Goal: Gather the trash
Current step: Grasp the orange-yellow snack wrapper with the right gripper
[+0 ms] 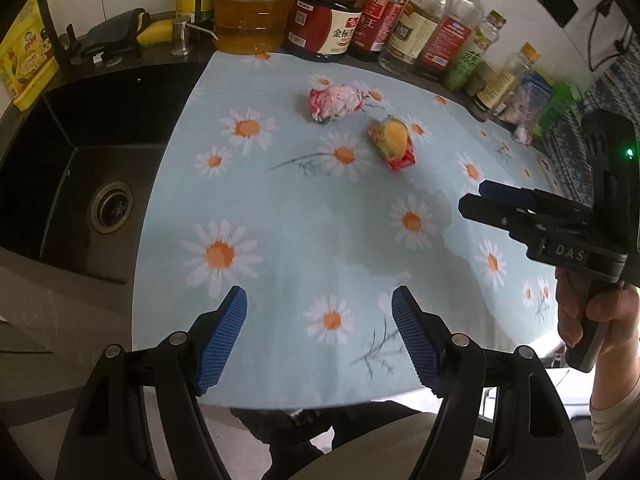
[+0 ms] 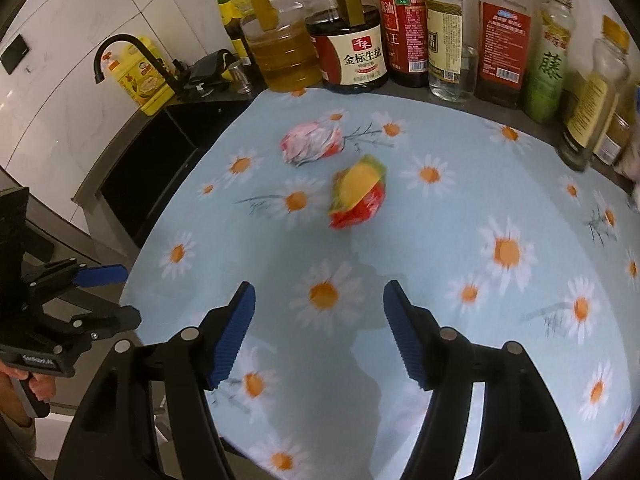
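Two pieces of crumpled trash lie on the light blue daisy cloth. A pink and white wrapper lies farther back; it also shows in the right wrist view. A red and yellow wrapper lies beside it, nearer to me, and shows in the right wrist view. My left gripper is open and empty over the cloth's near edge. My right gripper is open and empty, a little short of the red and yellow wrapper. Each gripper shows in the other's view: the right one, the left one.
A black sink with a drain lies left of the cloth, with a black faucet behind it. Several oil and sauce bottles line the back of the counter. A yellow package stands at the far left.
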Available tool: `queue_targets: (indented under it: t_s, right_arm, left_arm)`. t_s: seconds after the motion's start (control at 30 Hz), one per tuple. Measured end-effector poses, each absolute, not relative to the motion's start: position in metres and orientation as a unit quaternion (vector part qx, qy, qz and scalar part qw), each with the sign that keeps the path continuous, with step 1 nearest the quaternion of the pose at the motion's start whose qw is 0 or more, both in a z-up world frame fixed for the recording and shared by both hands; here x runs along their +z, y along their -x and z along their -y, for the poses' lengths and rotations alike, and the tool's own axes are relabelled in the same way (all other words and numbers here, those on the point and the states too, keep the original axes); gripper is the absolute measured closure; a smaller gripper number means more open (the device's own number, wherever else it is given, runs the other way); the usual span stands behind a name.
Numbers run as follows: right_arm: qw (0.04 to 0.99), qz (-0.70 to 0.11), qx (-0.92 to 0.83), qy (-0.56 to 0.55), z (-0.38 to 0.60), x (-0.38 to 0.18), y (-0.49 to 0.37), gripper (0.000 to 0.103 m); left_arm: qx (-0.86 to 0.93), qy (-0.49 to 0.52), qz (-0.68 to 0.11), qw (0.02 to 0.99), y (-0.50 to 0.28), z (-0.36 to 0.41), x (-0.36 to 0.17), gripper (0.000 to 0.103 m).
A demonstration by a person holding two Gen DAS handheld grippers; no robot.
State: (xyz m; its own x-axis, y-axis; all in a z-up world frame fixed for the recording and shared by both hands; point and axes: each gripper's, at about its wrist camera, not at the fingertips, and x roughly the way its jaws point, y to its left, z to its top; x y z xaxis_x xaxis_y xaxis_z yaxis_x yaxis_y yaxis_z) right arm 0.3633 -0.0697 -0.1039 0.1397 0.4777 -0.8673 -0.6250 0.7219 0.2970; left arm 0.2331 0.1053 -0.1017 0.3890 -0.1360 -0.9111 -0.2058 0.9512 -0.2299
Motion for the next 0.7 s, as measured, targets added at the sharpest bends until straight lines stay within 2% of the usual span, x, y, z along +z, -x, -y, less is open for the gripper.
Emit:
queue_targets:
  t_s: [0.3,0.7]
  right_arm:
    - [0.736,-0.549,0.389,0.078,0.049,-0.123,-0.416,0.033]
    - [0.720,-0.555,0.397,0.132,0.006,-0.154,-0.440,0.033]
  left_arm:
    - [0.065,0.182,-0.557,0.807,-0.258,-0.103,-0.106,0.030]
    - [0.117,0.214,-0.566,0.788,-0.256,-0.113,-0.117,0.030]
